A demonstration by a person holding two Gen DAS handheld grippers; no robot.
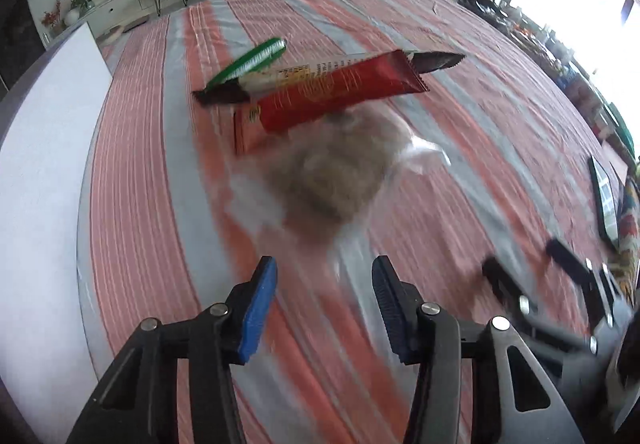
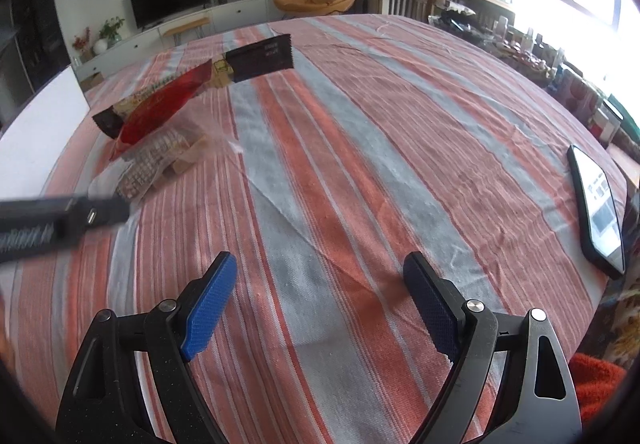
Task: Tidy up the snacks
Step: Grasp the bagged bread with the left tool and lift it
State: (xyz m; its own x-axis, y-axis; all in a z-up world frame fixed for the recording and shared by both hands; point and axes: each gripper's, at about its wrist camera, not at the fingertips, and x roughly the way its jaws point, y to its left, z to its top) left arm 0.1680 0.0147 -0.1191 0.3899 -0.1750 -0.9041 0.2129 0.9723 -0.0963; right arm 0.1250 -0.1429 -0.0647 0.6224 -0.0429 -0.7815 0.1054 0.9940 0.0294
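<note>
Both grippers' fingers (image 1: 262, 308) (image 2: 210, 302) spread wide, empty.

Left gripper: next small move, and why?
Probably ease the left gripper forward and down onto the clear cracker bag. Its fingers are open and empty, and that bag lies nearest, directly ahead, partly under the red snack pack. The view is blurred.

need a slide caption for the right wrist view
Open right claw above striped tablecloth, snack pile far left, phone right.

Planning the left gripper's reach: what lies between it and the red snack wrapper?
In the left wrist view, a clear bag of brownish snacks lies between the left gripper and the red wrapper.
</note>
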